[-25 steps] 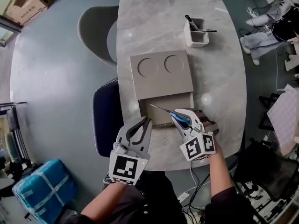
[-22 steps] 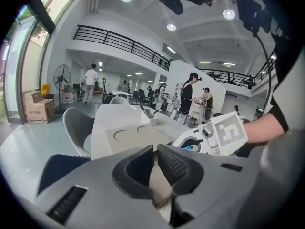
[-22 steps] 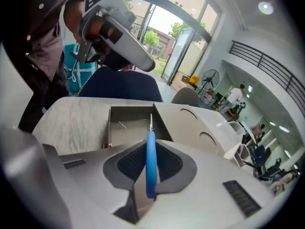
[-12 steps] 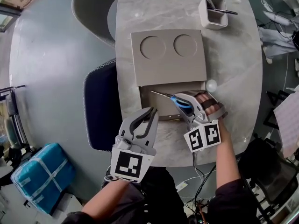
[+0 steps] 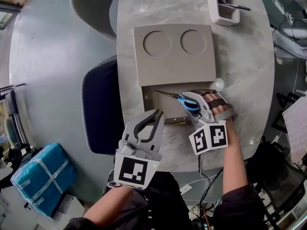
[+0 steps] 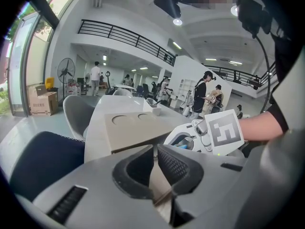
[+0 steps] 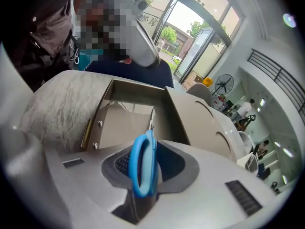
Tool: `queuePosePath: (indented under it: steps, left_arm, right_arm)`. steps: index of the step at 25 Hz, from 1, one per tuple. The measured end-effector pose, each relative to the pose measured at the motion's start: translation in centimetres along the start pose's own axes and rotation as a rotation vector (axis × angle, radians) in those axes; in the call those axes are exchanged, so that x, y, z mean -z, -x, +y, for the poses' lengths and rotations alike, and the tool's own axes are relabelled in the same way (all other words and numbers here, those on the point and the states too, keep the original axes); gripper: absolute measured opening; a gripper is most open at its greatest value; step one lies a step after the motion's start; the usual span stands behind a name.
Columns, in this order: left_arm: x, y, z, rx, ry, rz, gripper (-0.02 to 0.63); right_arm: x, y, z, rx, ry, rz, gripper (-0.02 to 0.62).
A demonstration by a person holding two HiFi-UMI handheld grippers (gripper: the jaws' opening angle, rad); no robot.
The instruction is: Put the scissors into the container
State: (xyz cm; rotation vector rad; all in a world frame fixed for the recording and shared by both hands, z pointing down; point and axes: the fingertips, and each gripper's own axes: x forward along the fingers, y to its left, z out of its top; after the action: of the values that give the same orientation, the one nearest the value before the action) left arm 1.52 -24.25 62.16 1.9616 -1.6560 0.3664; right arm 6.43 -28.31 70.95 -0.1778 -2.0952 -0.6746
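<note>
The container (image 5: 172,56) is a flat tan box with two round recesses on top, and its drawer (image 5: 160,110) is pulled out toward me. My right gripper (image 5: 188,100) is shut on the blue handles of the scissors (image 5: 165,95), whose steel blades point left over the open drawer. From the right gripper view, the blue loop (image 7: 142,168) sits between the jaws of that gripper (image 7: 145,144). They have just been opening slightly, with the drawer floor (image 7: 124,128) below. My left gripper (image 5: 156,114) is shut and empty at the drawer's front left corner; its shut tips (image 6: 156,147) face the container (image 6: 138,128).
A white holder (image 5: 224,8) with pens stands at the far right of the marble table (image 5: 249,71). A small white object (image 5: 219,84) lies beside the box. A dark chair (image 5: 98,109) is tucked in at the left edge, with a grey chair (image 5: 93,4) behind.
Both grippers have sunk a little toward the drawer. The right one has rolled with the scissors, which now reach further over the open drawer.
</note>
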Motion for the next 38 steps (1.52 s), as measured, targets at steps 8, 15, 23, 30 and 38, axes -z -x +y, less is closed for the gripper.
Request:
queuePosePath:
  steps: [8,15,23,30,38]
  left_arm:
    - [0.4,-0.1,-0.4,0.002,0.001,0.011,0.037]
    - [0.4,0.2,-0.9,0.008,0.0,0.009,0.037]
    - [0.5,-0.2,-1.1,0.01,0.0,0.013,0.037]
    - [0.5,0.1,-1.1,0.008,-0.001,0.011,0.037]
    - [-0.1,0.0,-1.1,0.022,-0.035,0.012,0.037]
  right_arm:
    - [0.2,0.1,1.5,-0.138,-0.121,0.007,0.174]
    - [-0.5,1.7,2.0,-0.221,-0.2,-0.023,0.193]
    - [-0.2,0.9,1.7,-0.156,-0.181,-0.005,0.144]
    - [-0.4,0.5,1.9,-0.176,-0.199,0.0,0.169]
    - [-1.0,1.0,-0.8,-0.045,-0.286,-0.008,0.001]
